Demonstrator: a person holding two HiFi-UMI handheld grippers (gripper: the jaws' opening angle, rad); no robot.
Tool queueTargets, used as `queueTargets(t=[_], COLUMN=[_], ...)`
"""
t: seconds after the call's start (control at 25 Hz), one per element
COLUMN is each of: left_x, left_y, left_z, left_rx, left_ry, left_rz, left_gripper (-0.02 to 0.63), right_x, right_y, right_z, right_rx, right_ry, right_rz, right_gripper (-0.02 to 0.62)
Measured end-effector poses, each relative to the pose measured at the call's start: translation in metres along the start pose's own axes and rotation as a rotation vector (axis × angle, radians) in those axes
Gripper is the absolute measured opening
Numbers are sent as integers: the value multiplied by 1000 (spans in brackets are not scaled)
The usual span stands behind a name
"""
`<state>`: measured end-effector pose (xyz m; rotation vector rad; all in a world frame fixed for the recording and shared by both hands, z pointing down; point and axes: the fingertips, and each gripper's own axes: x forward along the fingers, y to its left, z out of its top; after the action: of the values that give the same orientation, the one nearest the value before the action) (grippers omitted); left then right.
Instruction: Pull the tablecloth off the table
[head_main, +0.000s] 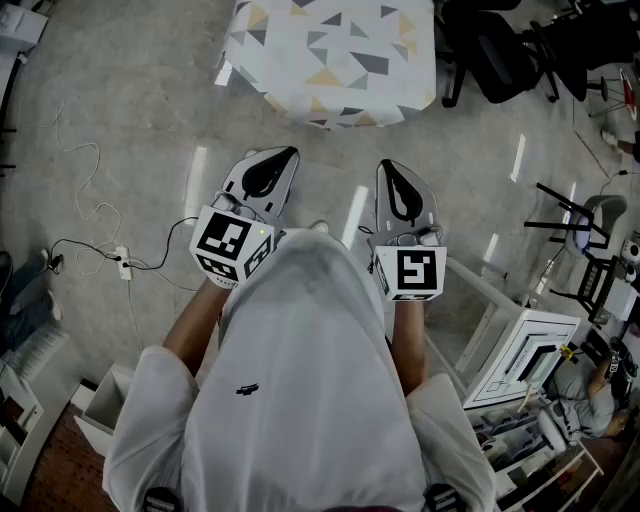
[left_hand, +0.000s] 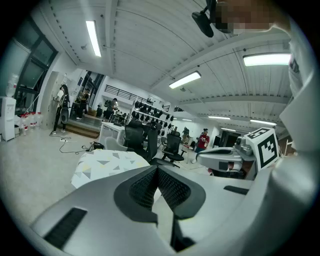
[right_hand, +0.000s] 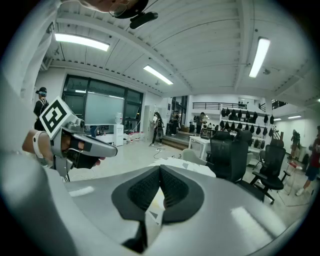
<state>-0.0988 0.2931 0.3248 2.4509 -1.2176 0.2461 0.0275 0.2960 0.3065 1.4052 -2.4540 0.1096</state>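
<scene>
Head view: triangle-printed tablecloth ahead, grey left gripper and right gripper clenched empty.

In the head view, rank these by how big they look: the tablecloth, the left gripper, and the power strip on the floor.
1. tablecloth
2. left gripper, enlarged by nearness to the camera
3. power strip

Head view looks steeply down — gripper views forward, sharing tablecloth.

The white tablecloth patterned with grey and yellow triangles is cut off by the head view's top edge and covers its table. In the right gripper view the grey right gripper hides most of it; distant figures are too small to tell.
</scene>
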Motion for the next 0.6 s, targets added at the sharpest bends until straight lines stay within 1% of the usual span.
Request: queueTargets(t=[0.12, 0.24, 0.32, 0.44, 0.6], left_x=[-4, -18, -27, -31, -26], left_y=[-57, -90, -99, -101, -103], left_z=[-11, -29, -40, -50, -40], left_rx=[-15, -58, -70, -66, -28], left_ry=[-12, -1, 17, 42, 29], left_rz=[19, 53, 74, 100, 123], left_gripper=[8, 8, 8, 8, 8], right_x=[-41, -68, -79, -89, -92], right_y=[-18, -20, -16, -15, -29], right_z=[-27, -48, -53, -47, -40], right_rx=[52, 88, 124, 185, 178], right_ry=[-3, 12, -2, -61, -104], right_rz=[5, 26, 48, 74, 61], right_gripper=[12, 12, 12, 12, 12])
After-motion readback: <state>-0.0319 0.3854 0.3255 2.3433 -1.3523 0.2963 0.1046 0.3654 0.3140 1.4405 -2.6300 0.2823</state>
